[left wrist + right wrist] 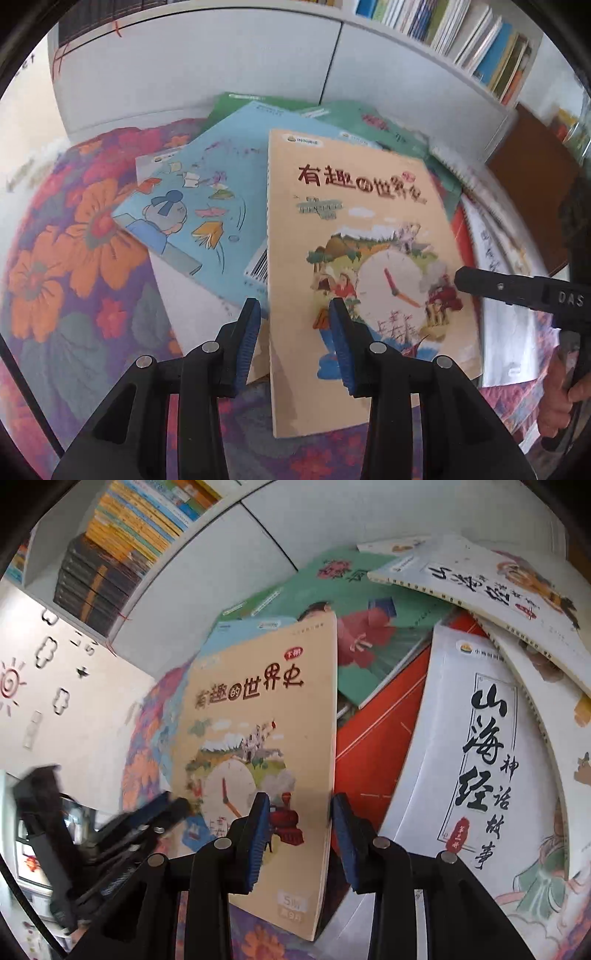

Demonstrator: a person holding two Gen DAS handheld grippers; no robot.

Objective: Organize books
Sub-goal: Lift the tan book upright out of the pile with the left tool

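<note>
Grippers first: left gripper is clamped on the left spine edge of the tan world-history book, right gripper on its right edge. Lift both sides evenly so it won't twist. Its long axis runs near to far, title at the far end, over the scattered book pile.

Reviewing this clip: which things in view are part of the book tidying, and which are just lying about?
In the job:
- beige clock-cover paperback, jaws of both grippers at opposite edges
- light blue cartoon book
- green flower-cover book
- white calligraphy-cover book
- shelved books

Just lying about:
- floral patterned cloth
- white wall cut-outs
</note>
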